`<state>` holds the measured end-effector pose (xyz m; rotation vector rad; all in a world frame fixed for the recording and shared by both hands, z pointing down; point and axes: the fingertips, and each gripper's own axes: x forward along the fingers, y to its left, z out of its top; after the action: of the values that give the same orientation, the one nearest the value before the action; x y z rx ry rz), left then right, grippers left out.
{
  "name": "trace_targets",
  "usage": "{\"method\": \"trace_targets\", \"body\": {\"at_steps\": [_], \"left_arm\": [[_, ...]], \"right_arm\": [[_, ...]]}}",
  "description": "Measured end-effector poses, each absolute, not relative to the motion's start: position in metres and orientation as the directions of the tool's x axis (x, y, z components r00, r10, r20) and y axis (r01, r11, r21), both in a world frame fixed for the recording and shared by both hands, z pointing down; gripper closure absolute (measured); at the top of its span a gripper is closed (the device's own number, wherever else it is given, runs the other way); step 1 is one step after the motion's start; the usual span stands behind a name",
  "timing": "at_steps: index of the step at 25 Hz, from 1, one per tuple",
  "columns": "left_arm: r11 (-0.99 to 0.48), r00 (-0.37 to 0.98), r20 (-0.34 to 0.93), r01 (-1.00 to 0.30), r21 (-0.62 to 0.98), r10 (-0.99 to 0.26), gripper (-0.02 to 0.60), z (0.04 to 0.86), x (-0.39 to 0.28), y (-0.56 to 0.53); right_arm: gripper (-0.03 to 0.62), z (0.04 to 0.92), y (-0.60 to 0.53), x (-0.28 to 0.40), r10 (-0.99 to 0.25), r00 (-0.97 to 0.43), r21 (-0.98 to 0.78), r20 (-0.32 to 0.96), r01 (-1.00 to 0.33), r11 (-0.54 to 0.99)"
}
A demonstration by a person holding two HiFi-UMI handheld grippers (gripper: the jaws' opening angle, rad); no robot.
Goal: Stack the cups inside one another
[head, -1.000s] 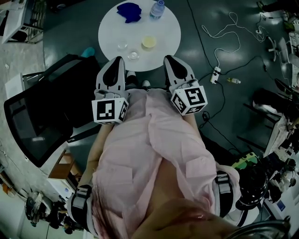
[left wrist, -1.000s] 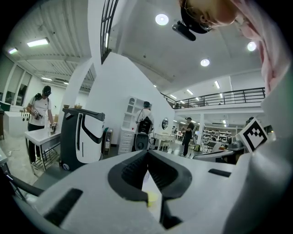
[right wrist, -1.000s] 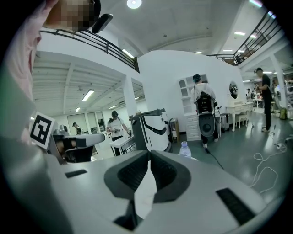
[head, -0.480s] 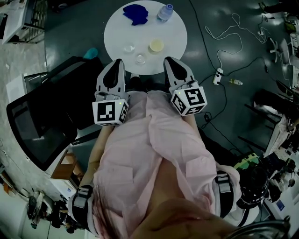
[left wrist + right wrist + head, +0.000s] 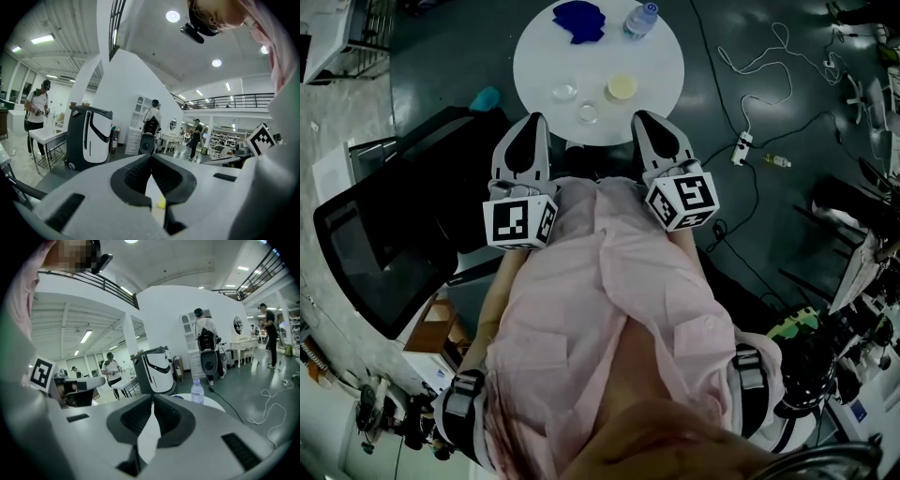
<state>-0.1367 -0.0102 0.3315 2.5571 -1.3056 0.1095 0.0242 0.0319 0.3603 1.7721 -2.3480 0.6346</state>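
Progress: nothing is stacked yet, as far as I can judge; three cups stand apart on the tabletop (image 5: 661, 52).
Left to do: the whole job. One cup has to be picked up and set into another, then the same with the third.
Yellow cup (image 5: 622, 87): opaque, pale yellow, with a round rim seen from above.
Clear cup (image 5: 565, 92): see-through with a round mouth, to the left of the yellow cup and not touching it.
Other clear cup (image 5: 588, 113): the same look, left of the yellow cup and nearer the person.
Tabletop: round, white and smooth.
Bottle (image 5: 640, 19): clear with a blue cap, beyond the yellow cup.
Cloth (image 5: 579, 19): dark blue and crumpled, beyond the yellow cup and to its left.
Left gripper (image 5: 532, 122): its fingers (image 5: 136, 176) are dark ribbed pads in a pale grey shell. They meet at the tips with nothing between them. It is on the near side of the yellow cup, to its left.
Right gripper (image 5: 643, 120): its fingers meet tip to tip and hold nothing. It is on the near side of the yellow cup, apart from it.
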Motion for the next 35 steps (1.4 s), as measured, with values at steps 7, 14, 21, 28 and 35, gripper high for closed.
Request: {"method": "trace_targets", "body": {"at_steps": [7,14,21,28,35], "left_arm": [[-0.500,0.553,0.228,-0.828,0.254,-0.801,0.566,0.344,-0.144,-0.017],[-0.446,0.528,0.268,-0.839,0.310,-0.806,0.566,0.354,-0.140,-0.023],[-0.389,0.457,0.257,-0.879,0.276,-0.852,0.566,0.352,-0.131,-0.038],[-0.318,0.379,0.267,-0.916,0.243,-0.886,0.566,0.352,-0.110,-0.048],[-0.270,0.331,0.242,-0.929,0.254,-0.912,0.566,0.344,-0.078,-0.043]], "right_arm": [[0.557,0.367,0.023,0.025,-0.873,-0.324,-0.284,0.365,-0.931,0.227],[0.557,0.373,0.016,0.032,-0.848,-0.352,-0.287,0.396,-0.925,0.250],[0.557,0.375,0.013,0.065,-0.844,-0.353,-0.294,0.404,-0.924,0.245],[0.557,0.372,-0.006,0.107,-0.838,-0.378,-0.304,0.393,-0.914,0.270],[0.557,0.369,-0.024,0.133,-0.818,-0.441,-0.317,0.369,-0.887,0.335]]}}
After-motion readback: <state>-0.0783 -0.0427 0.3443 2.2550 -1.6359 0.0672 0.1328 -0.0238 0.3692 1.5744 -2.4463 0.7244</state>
